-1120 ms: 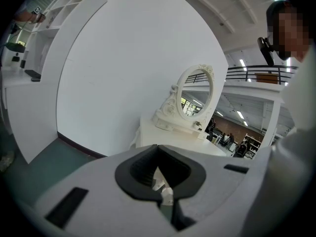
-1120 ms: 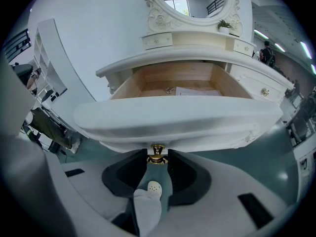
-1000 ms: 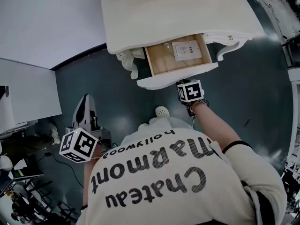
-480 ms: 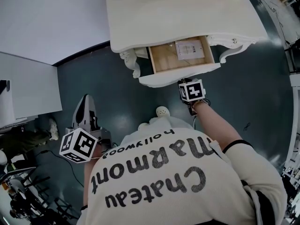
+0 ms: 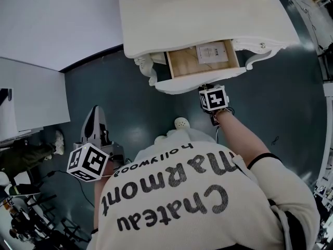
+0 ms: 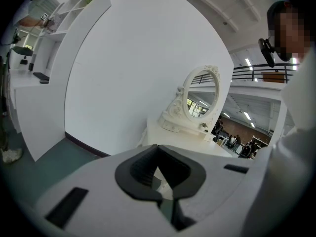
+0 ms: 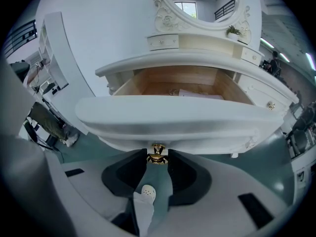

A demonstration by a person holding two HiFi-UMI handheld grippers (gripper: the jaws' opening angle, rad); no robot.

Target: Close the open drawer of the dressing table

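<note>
While drawer (image 7: 173,115) open, knob (image 7: 157,155) pinched between right gripper (image 7: 157,158) fingers (image 7: 183,174).

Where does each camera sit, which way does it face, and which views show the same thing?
Head view: on the person's head, facing steeply down at the dressing table and open drawer; shows shirt, left tool, right tool.
Left tool view: on the left tool, facing the wall and mirror; shows the shirt at right.
Right tool view: on the right tool, facing the drawer front, knob between its jaws; shows a shoe.
Shared: both tool views show the mirror.
</note>
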